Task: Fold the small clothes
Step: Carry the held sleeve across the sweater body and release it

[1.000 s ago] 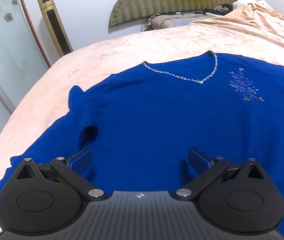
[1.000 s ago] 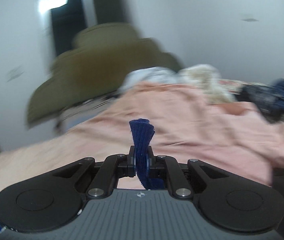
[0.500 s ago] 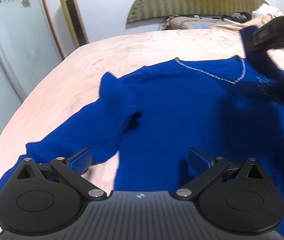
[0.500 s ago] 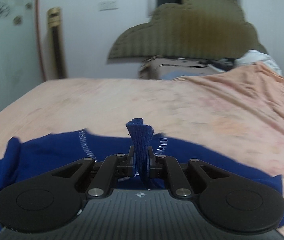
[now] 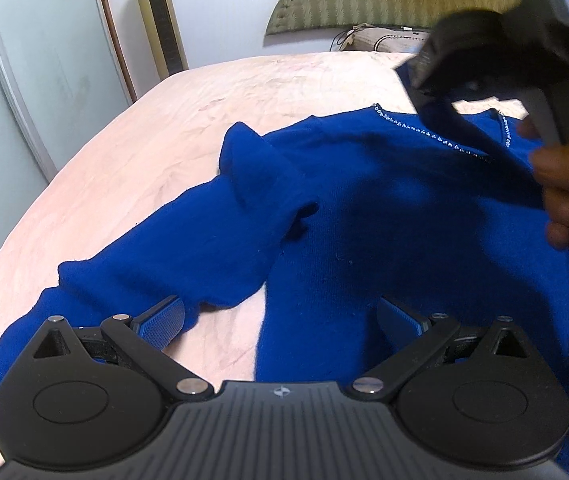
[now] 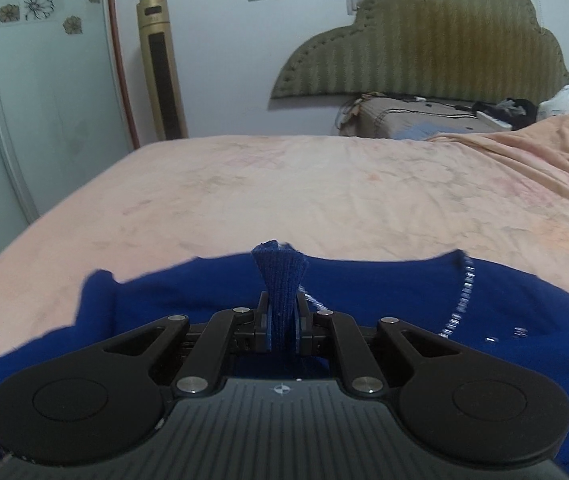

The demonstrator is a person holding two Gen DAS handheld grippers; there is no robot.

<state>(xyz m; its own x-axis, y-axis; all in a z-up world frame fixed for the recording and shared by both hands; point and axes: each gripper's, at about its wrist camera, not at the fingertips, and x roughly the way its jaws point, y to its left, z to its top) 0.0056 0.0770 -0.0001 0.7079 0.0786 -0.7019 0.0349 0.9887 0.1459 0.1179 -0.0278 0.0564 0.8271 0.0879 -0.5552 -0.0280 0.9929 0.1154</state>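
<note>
Between the pads of our right gripper (image 6: 282, 320) a bunched fold of the blue sweater (image 5: 364, 216) is pinched tight, a ribbed tuft (image 6: 279, 276) sticking up past the fingertips. Our left gripper (image 5: 280, 320) hangs with its jaws spread wide and nothing between them, low over the sweater's near edge. From the left wrist view the right gripper appears at upper right as a dark blurred shape, with our hand (image 5: 560, 184) wrapped round its grip; it stands in front of the neckline and hides part of it.

The sweater lies on a bed covered by a pale pink sheet (image 6: 284, 184). Its body runs from near us toward the far side, the beaded V-neck (image 5: 436, 136) pointing away toward the headboard (image 6: 424, 48). One sleeve (image 5: 144, 276) stretches out long to the left and toward us, its shoulder rucked up in a fold.

Beyond the bed stand a tall gold tower fan (image 6: 162, 68) against the wall and a curved glass panel with flower stickers (image 6: 36, 8). At the head of the bed lie a pillow (image 6: 416, 120) and a rumpled peach blanket (image 6: 544, 148).
</note>
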